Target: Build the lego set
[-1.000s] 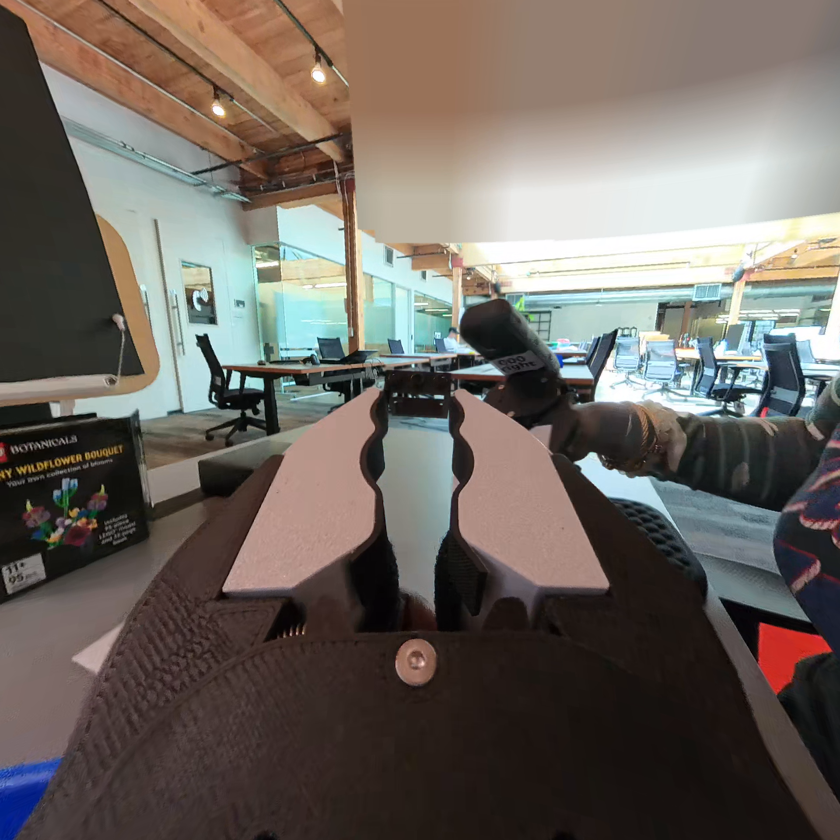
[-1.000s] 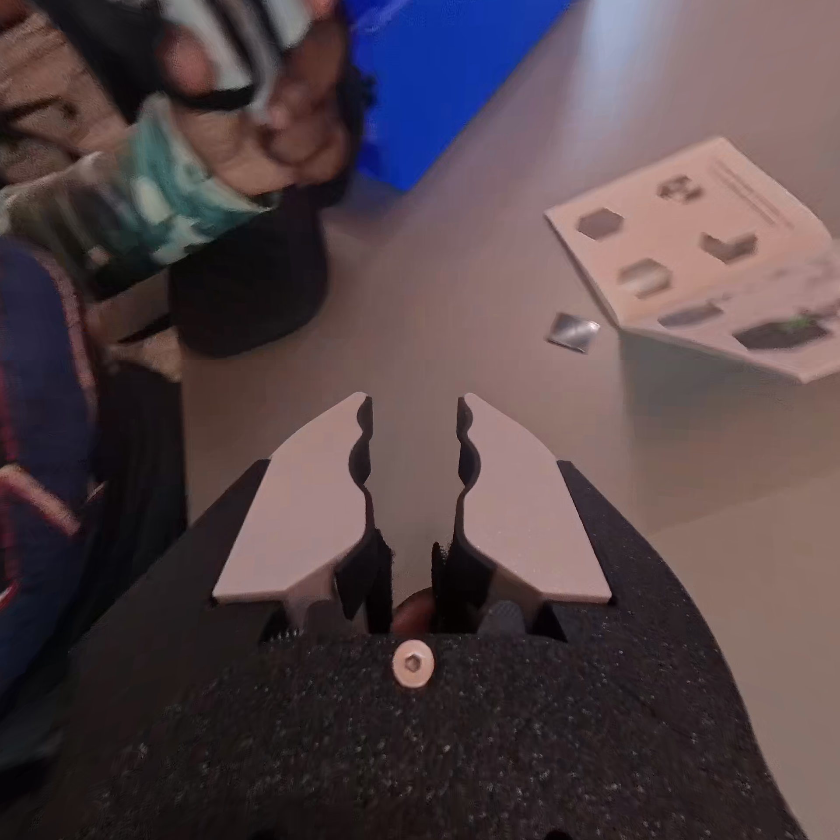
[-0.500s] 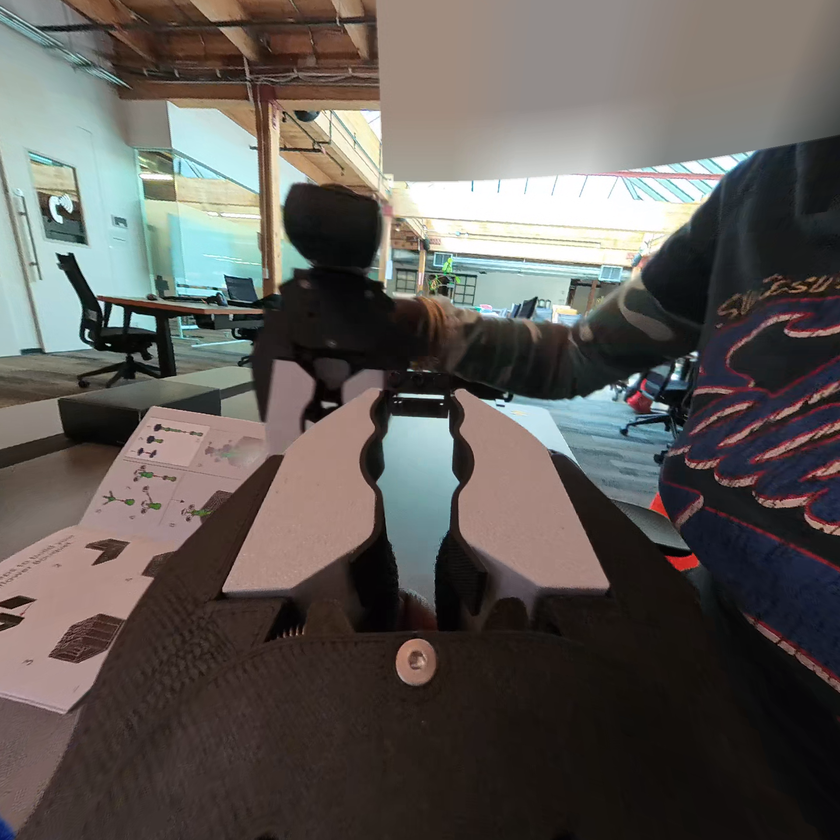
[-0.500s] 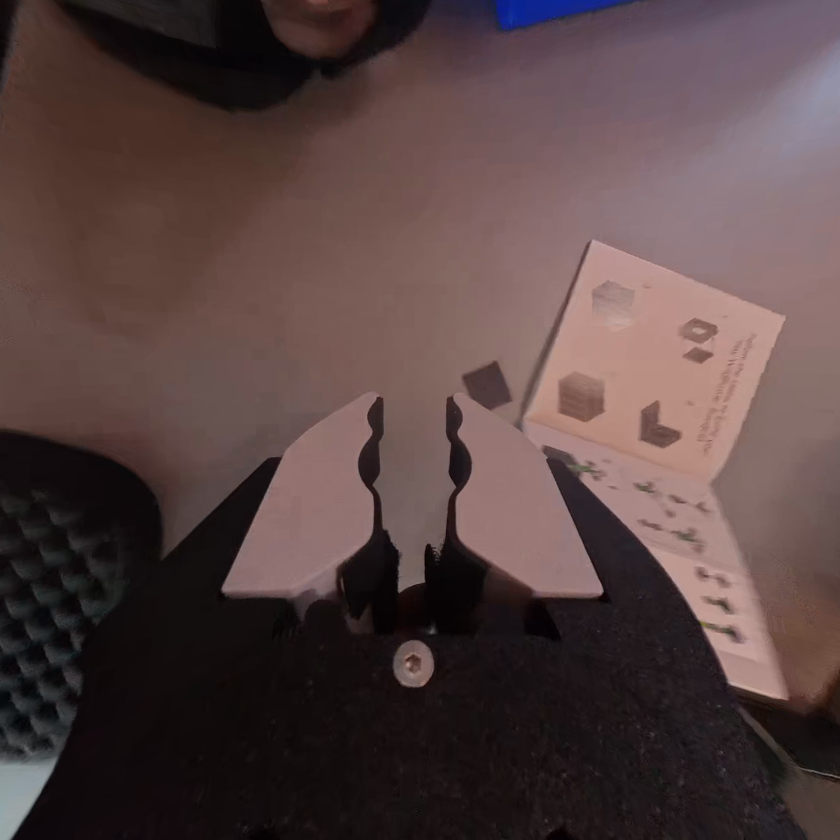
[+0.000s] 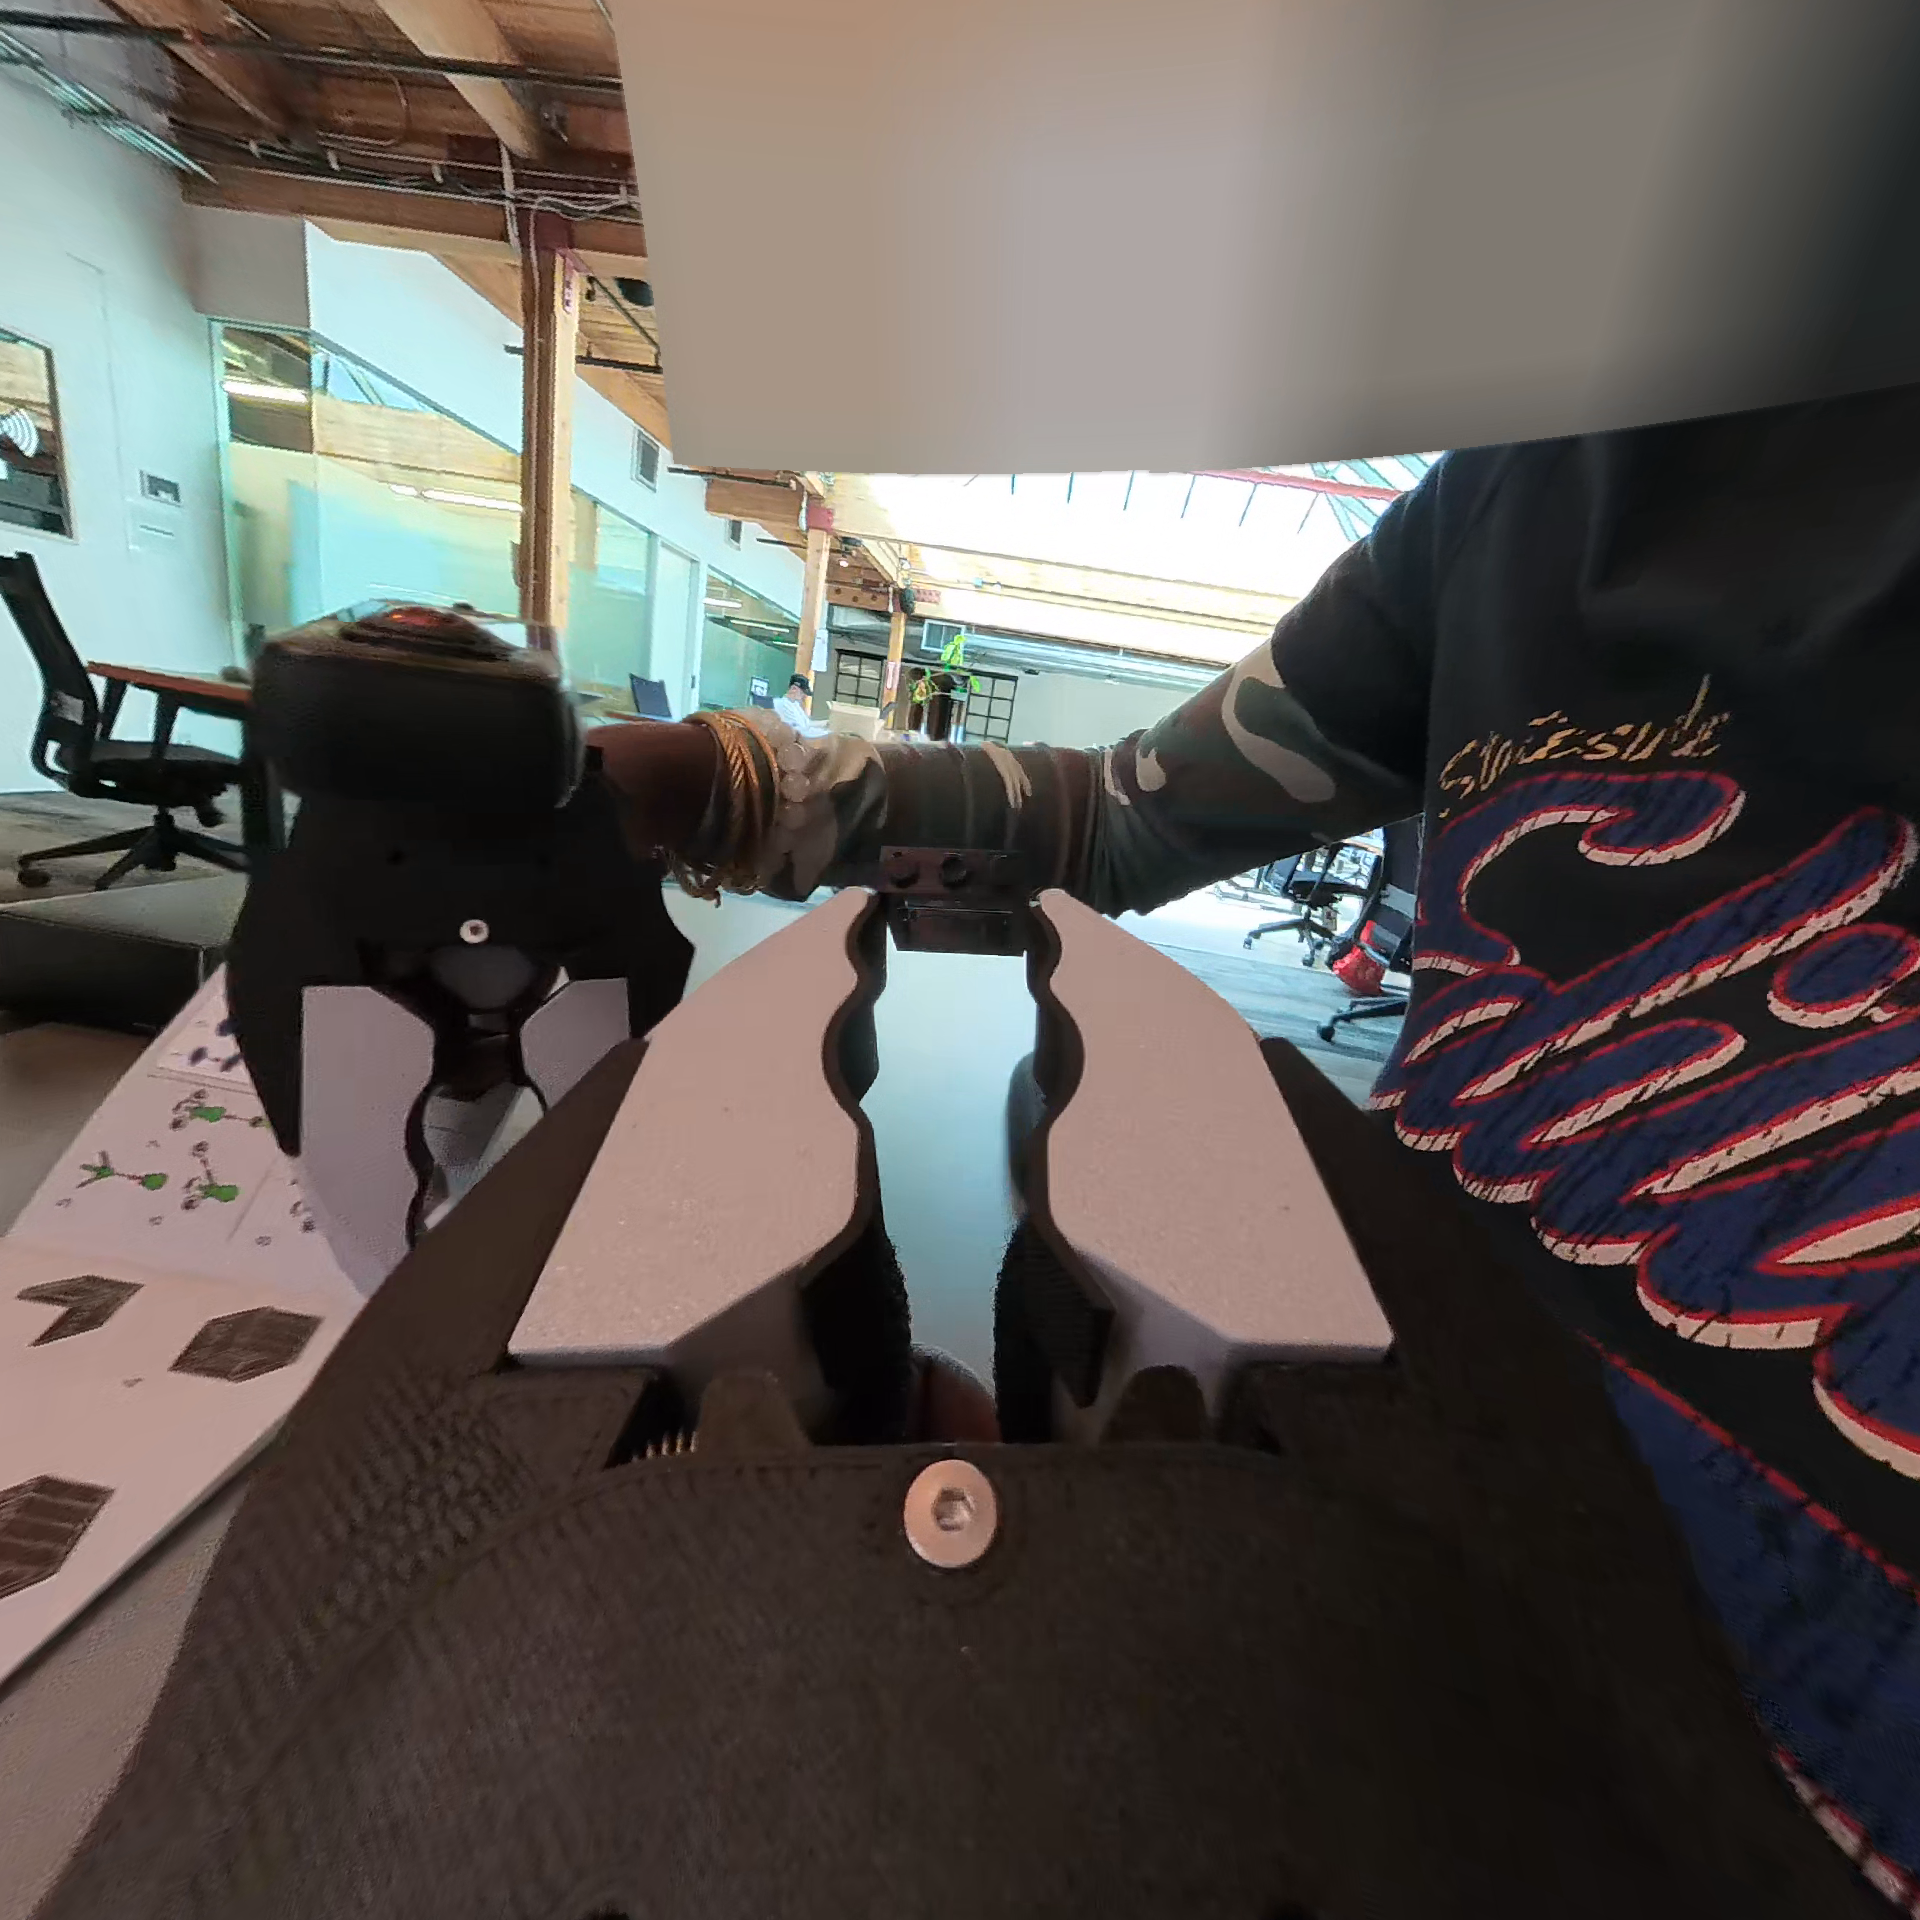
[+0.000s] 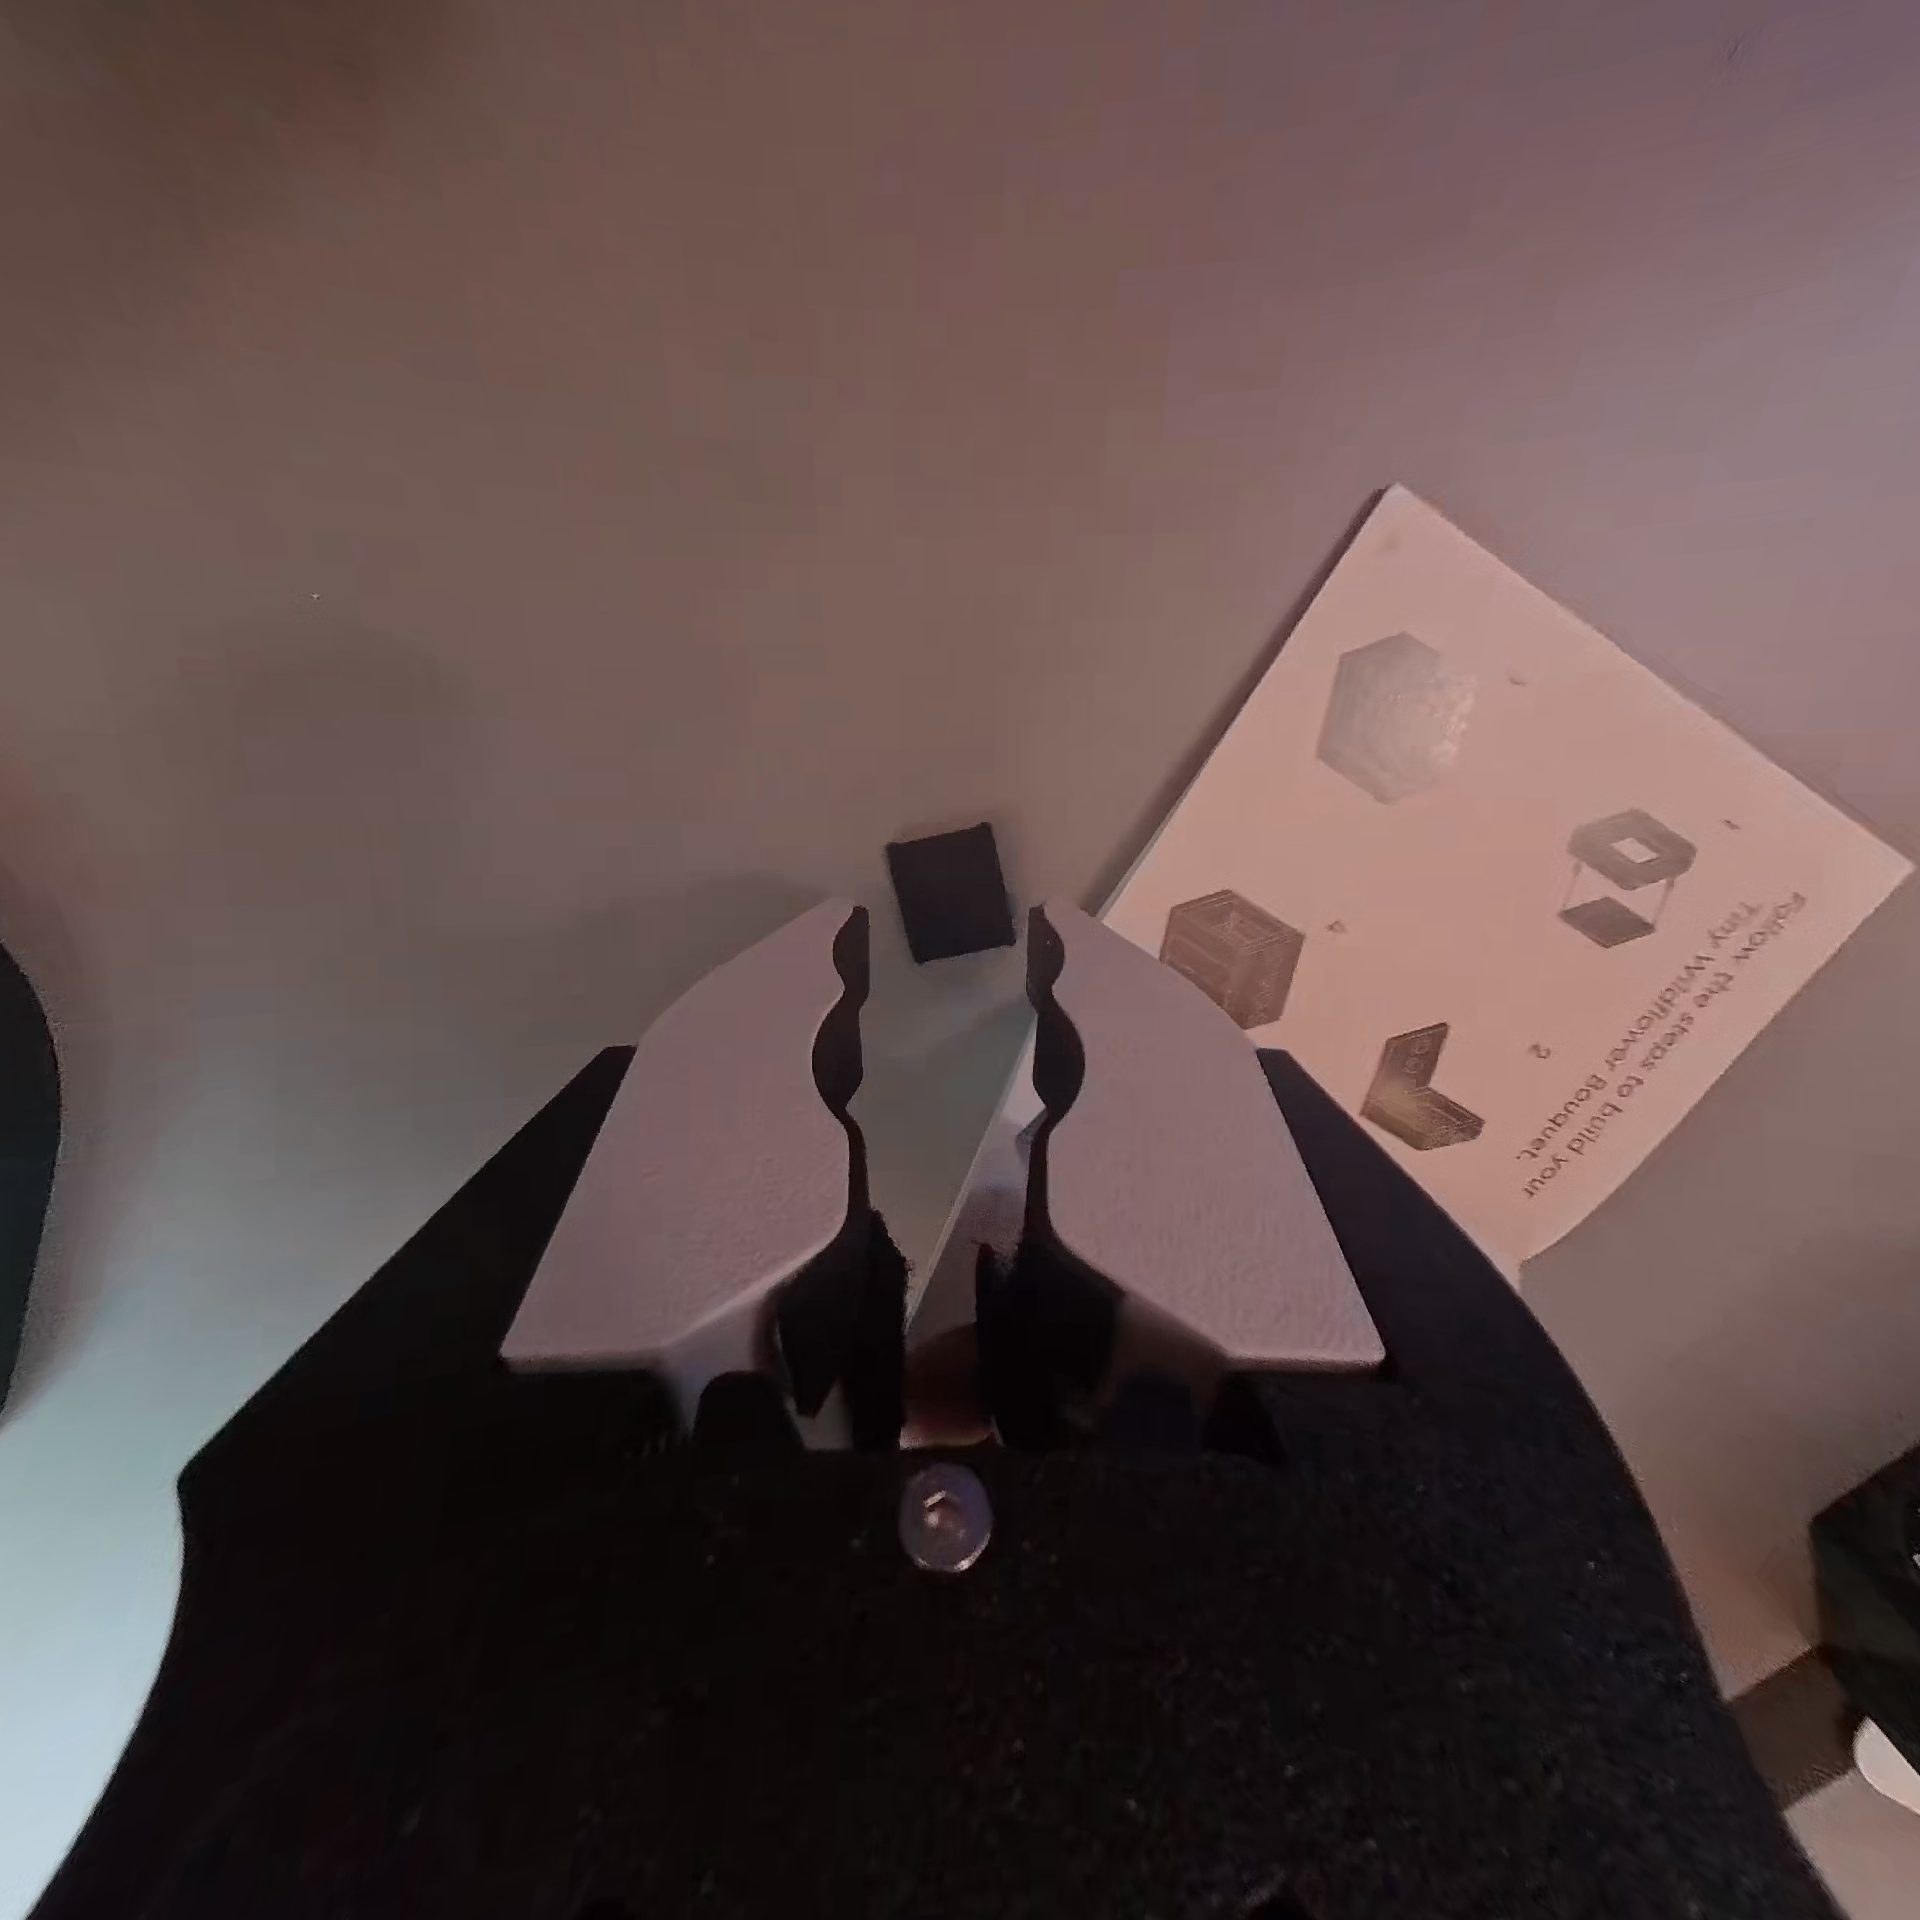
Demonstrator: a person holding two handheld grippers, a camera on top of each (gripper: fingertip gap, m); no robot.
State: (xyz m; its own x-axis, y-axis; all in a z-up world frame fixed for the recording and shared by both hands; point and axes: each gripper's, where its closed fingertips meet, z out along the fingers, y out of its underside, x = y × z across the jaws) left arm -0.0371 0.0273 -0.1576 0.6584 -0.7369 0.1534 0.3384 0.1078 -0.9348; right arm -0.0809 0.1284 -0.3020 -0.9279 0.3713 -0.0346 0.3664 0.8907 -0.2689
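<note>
Printed line of text along one edge of white instruction sheet (image 6: 1538,904), beside small step numerals and box diagrams; legible, wording not reproduced. Same sheet (image 5: 156,1340) in left wrist view, diagrams only, nothing legible. Script lettering, gold and blue-red, on chest of black shirt (image 5: 1662,987). Small wall sign (image 5: 158,486) far left, too small to read.

Bare grey bench (image 6: 727,468) stretches ahead of the right gripper (image 6: 943,920), free to pass. A small black square piece (image 6: 951,891) lies just beyond its parted fingers (image 6: 727,1122); the open instruction sheet (image 6: 1538,883) lies flat just beside it.
</note>
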